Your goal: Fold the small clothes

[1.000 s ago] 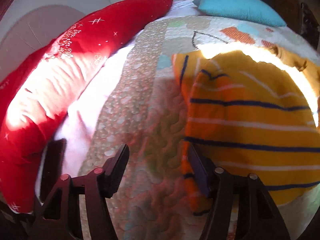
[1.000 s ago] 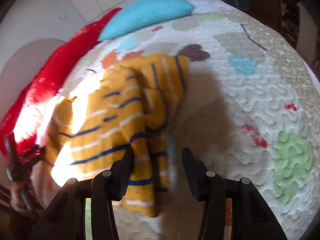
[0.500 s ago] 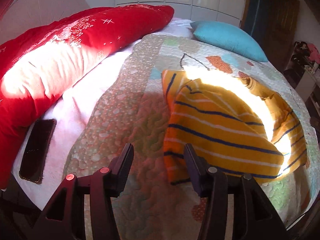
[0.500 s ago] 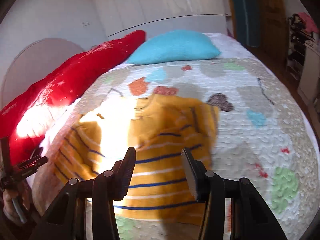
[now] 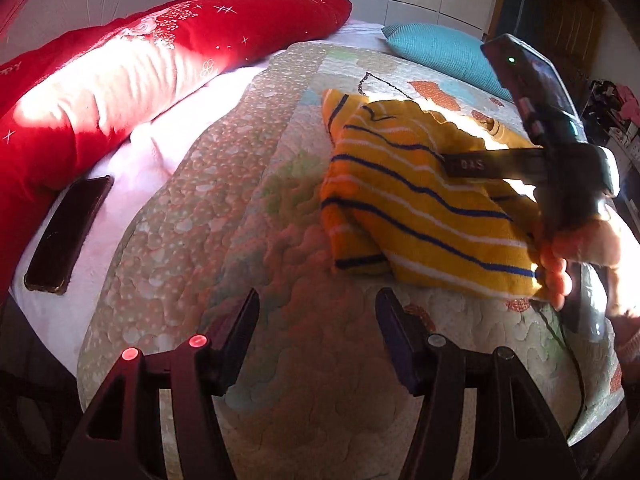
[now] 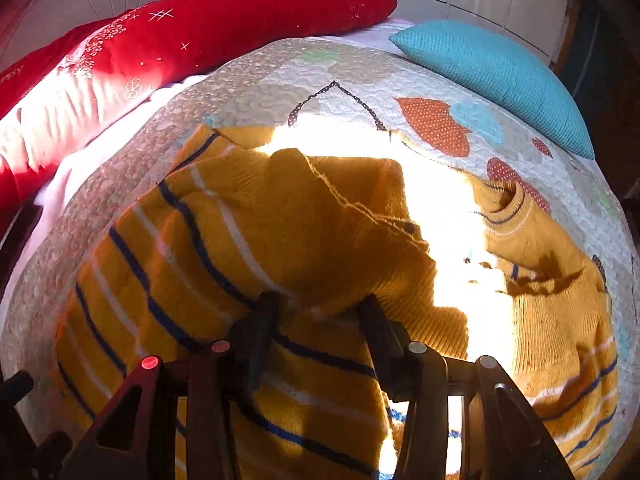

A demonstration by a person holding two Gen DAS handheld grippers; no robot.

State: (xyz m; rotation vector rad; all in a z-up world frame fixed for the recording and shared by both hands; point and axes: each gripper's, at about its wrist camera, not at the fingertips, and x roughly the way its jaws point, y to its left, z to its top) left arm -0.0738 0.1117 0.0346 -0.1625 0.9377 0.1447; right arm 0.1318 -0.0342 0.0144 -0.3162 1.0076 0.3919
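Sweater (image 6: 256, 240) folding goes best if we keep the half-folded yellow striped knit flat at centre frame on the bed quilt (image 5: 248, 208), right claw (image 6: 316, 312) just parted over a fold, left claw (image 5: 318, 316) apart and empty.

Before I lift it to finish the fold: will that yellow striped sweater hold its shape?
Probably not. The yellow striped sweater is soft knit, already creased and draped in layers, so it should sag. Its ribbed weave looks grippy, unlikely to slip.
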